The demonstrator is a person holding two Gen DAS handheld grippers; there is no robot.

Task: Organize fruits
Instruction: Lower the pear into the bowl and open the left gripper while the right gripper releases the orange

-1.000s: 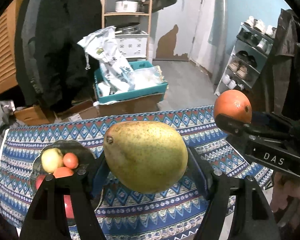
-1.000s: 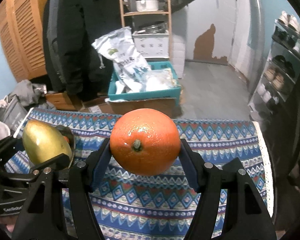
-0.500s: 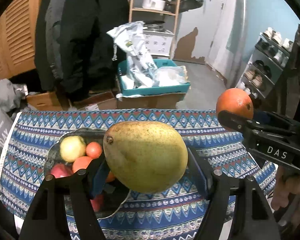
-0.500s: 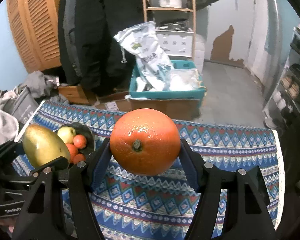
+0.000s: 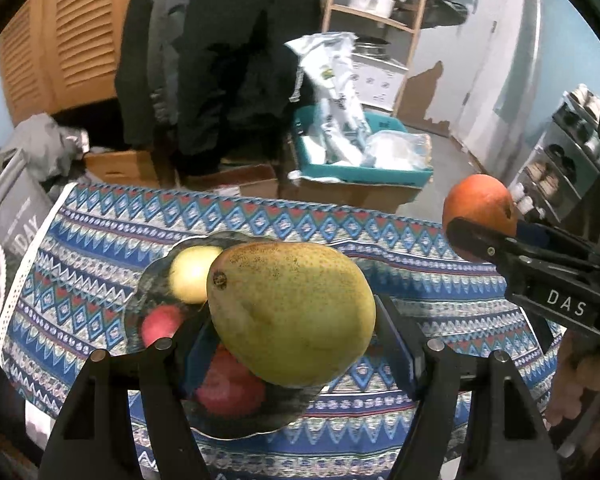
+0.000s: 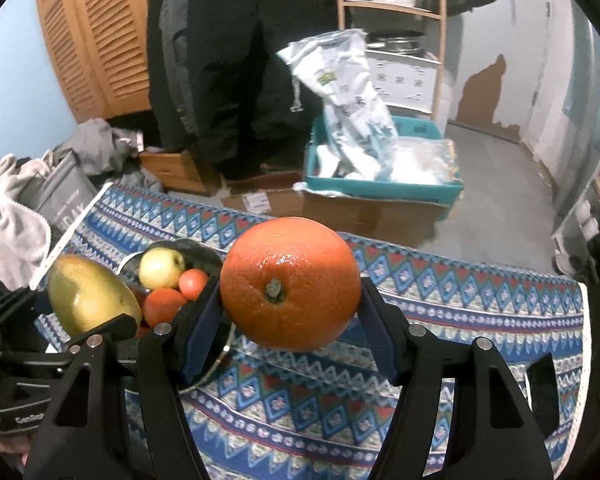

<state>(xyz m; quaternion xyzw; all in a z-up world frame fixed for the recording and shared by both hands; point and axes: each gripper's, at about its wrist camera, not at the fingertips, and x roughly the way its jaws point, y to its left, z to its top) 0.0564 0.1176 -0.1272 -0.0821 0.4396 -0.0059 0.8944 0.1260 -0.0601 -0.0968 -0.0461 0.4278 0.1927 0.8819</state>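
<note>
My left gripper (image 5: 292, 332) is shut on a yellow-green mango (image 5: 290, 312) and holds it above a dark fruit bowl (image 5: 148, 280) on the patterned tablecloth. The bowl holds a yellow apple (image 5: 188, 276) and red and orange fruits (image 5: 162, 322). My right gripper (image 6: 290, 304) is shut on an orange (image 6: 290, 284), held above the cloth to the right of the bowl (image 6: 204, 254). The orange and right gripper also show at the right of the left wrist view (image 5: 480, 204). The mango shows at the left of the right wrist view (image 6: 90, 294).
The table with the blue patterned cloth (image 5: 380, 236) ends at a far edge. Beyond it on the floor stand cardboard boxes, a teal crate (image 6: 384, 188) with plastic bags, dark hanging coats (image 6: 240, 52) and a wooden shelf. Grey cloths (image 6: 16, 204) lie at the left.
Both grippers have moved left with their fruit. The bowl now lies under the mango in the left wrist view and has come into the right wrist view.
</note>
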